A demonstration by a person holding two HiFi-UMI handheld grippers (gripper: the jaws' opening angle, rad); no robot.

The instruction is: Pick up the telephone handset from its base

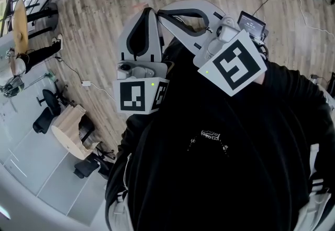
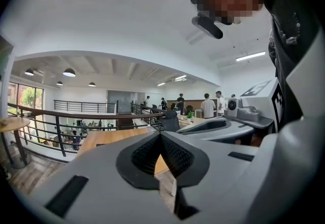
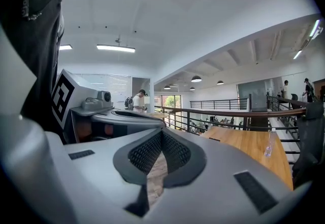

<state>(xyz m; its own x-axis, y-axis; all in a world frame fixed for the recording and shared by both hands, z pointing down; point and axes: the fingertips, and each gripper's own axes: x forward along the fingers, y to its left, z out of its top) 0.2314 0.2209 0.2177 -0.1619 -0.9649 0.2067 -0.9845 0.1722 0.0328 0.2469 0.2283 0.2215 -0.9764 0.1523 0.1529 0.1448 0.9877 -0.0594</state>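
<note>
Left gripper (image 2: 161, 135): jaws shut, tips meeting, nothing between. Right gripper (image 3: 161, 133): likewise closed, empty. Grippers side by side; wooden table (image 3: 254, 149) beyond tips. Handset: cannot tell, no view shows it.

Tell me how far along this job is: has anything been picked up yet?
Done: nothing yet. In hand: nothing; the left gripper and right gripper are both shut and empty, held in front of the person's chest. No telephone shows in any view, only a wooden table and railing. Left: find the telephone, open a gripper, close on the handset and lift it off its base.
</note>
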